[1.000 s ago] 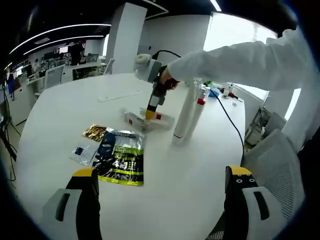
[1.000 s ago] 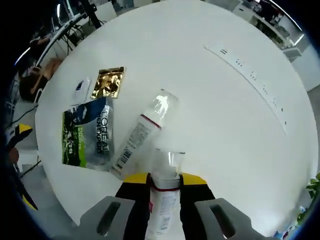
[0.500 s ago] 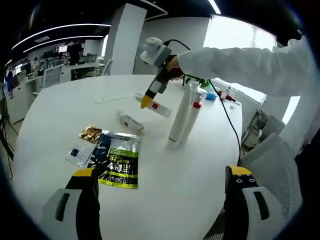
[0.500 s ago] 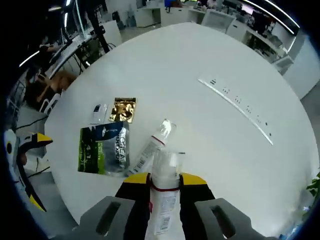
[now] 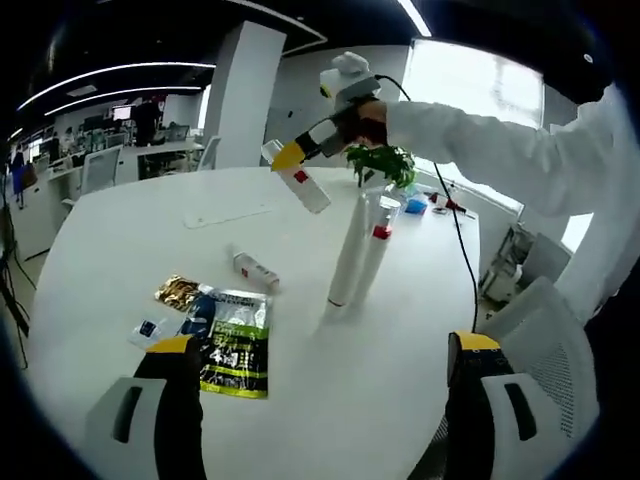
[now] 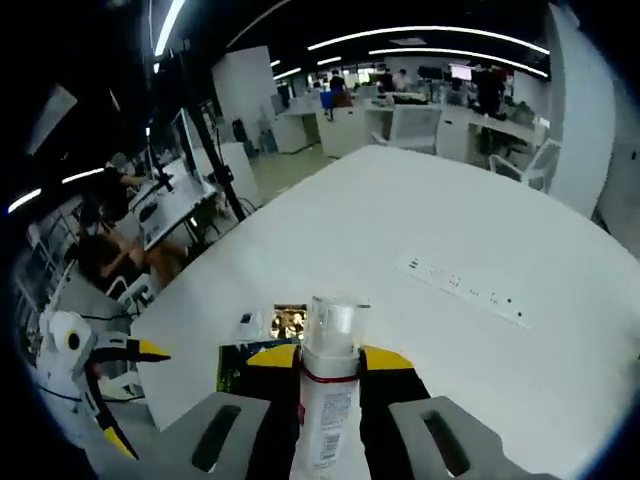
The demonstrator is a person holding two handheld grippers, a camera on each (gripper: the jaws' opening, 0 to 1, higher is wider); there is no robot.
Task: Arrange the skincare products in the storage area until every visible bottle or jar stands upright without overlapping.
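Right gripper [image 6: 329, 365] clamped on a clear-capped bottle [image 6: 326, 400] up off the table [image 5: 120, 250], left gripper [image 5: 318, 350] gaping empty; best to tip it cap-up, plant it at 9 o'clock of the two standing tubes [image 5: 358, 250], clear of the lying bottle [image 5: 254, 269].

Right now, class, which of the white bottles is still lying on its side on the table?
The small white bottle beside the sachets; the two tall bottles stand upright, and another is held in the right gripper.

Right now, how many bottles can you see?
4: one bottle held in the right gripper, one lying on the table, two tall ones standing together. Others may be hidden.
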